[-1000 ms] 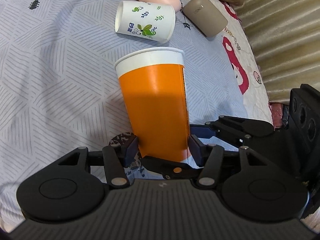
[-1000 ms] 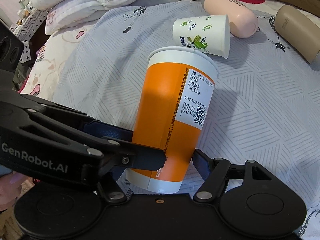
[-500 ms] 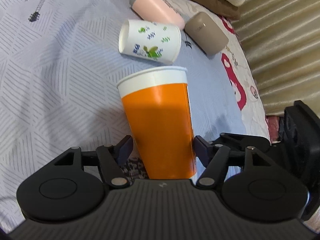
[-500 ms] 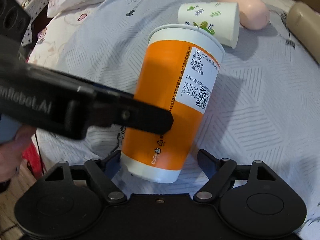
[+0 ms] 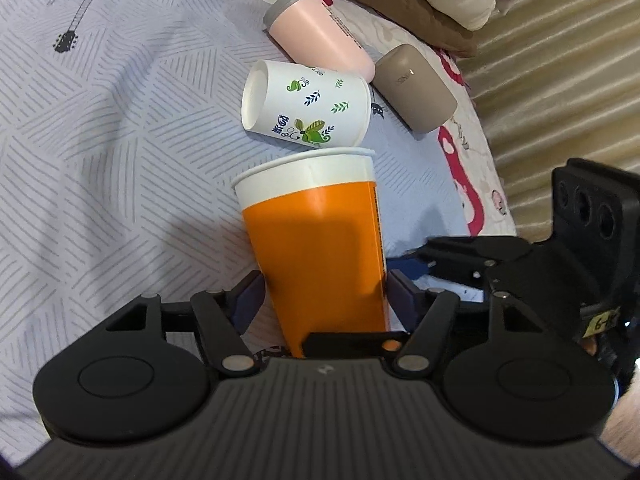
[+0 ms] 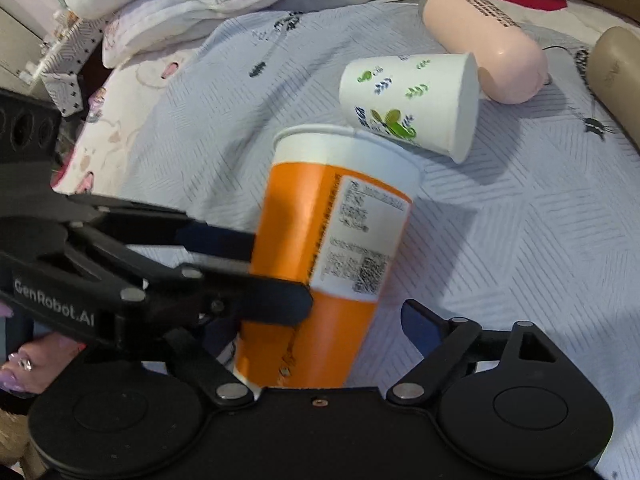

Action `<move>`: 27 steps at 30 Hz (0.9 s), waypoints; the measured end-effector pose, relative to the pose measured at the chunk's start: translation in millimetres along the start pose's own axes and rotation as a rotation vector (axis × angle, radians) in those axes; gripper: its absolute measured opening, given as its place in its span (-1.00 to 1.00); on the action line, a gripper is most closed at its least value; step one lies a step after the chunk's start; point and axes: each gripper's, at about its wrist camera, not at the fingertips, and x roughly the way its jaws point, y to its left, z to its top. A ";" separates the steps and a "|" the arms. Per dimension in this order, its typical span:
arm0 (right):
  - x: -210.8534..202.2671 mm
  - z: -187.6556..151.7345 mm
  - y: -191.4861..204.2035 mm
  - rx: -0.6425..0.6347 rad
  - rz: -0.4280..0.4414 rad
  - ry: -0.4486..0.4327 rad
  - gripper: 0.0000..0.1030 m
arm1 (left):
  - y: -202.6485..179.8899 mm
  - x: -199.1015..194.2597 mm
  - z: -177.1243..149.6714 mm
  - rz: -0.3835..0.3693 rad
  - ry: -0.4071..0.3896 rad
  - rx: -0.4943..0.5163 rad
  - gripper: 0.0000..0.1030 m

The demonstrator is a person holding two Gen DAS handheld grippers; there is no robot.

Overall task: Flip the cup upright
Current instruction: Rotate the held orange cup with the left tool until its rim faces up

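Observation:
A tall orange paper cup (image 5: 316, 248) with a white rim stands upright, leaning slightly, on the grey patterned bedspread (image 5: 100, 160). It also shows in the right wrist view (image 6: 320, 264), with a white label. My left gripper (image 5: 324, 292) has its pads against the cup's lower sides, shut on it. My right gripper (image 6: 320, 332) is open around the cup's base, its right finger (image 6: 420, 320) well apart from the cup. The left gripper's fingers (image 6: 240, 276) cross in front of the cup in the right wrist view.
A white leaf-print paper cup (image 5: 304, 110) lies on its side just behind the orange cup. A pink bottle (image 5: 320, 42) and a beige bottle (image 5: 416, 94) lie further back. Pillows and folded bedding (image 6: 224, 4) lie at the far edge. A curtain (image 5: 560, 80) hangs at the right.
The orange cup has been brought nearer upright and closer to the leaf-print cup. The right gripper's fingers have spread apart from the cup while the left gripper stays on it.

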 end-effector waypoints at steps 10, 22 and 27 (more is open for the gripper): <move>-22.8 -9.6 39.1 -0.247 -0.138 -0.231 0.51 | -43.6 -39.2 -11.0 0.099 -0.190 0.266 0.26; -14.3 -36.9 61.6 -0.516 -0.361 -0.608 0.50 | -65.5 -60.9 -30.4 0.142 -0.405 0.498 0.24; -2.1 -40.8 60.5 -0.552 -0.401 -0.652 0.50 | -64.1 -49.4 -35.3 0.183 -0.404 0.541 0.24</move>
